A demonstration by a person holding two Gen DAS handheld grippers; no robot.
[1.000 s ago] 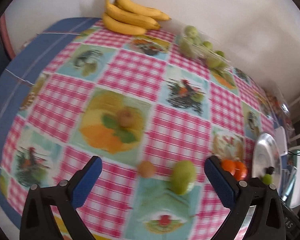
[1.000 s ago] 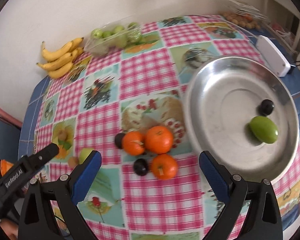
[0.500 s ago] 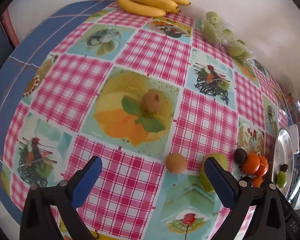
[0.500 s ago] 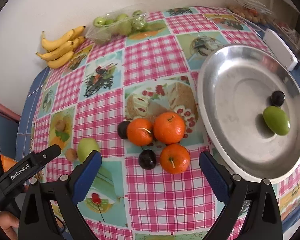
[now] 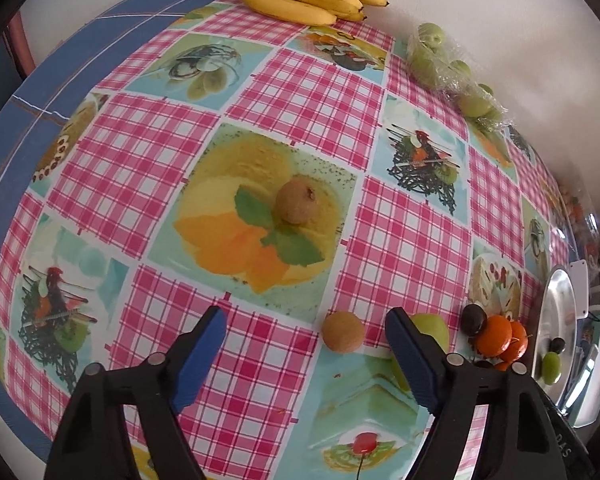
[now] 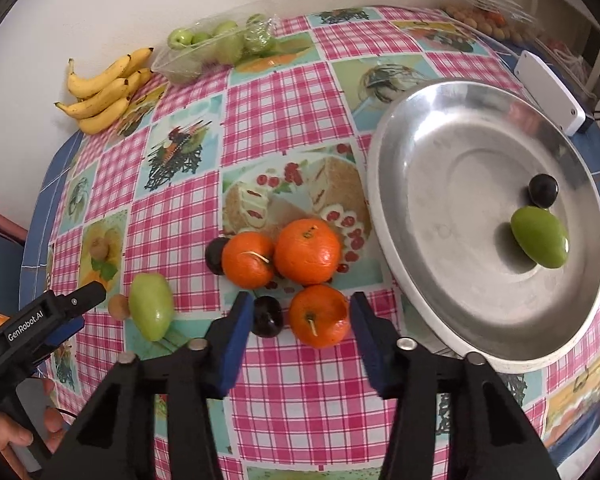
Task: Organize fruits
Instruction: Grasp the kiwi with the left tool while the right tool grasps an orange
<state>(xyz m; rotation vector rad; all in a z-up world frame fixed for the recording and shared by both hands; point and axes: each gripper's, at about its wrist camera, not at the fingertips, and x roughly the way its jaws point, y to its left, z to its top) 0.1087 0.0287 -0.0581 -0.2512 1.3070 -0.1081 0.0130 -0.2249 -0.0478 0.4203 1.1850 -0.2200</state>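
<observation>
In the left wrist view a small brown fruit lies on the checked cloth between the fingers of my left gripper. The jaws are closing and neither pad touches it. A green mango sits just behind the right finger. A second brown fruit lies further off. My right gripper is closing around an orange and a dark plum; the pads flank them without pressing. Two more oranges and another plum lie just beyond. The steel dish holds a green mango and a plum.
Bananas and a bag of green fruit lie along the wall. A white box sits behind the dish, a clear tub of small fruit at the far corner. A hand holds the left gripper.
Both pairs of jaws have narrowed. The left gripper has sunk closer to the cloth. The right gripper has stayed over the oranges, its fingers now close beside the nearest orange and plum.
</observation>
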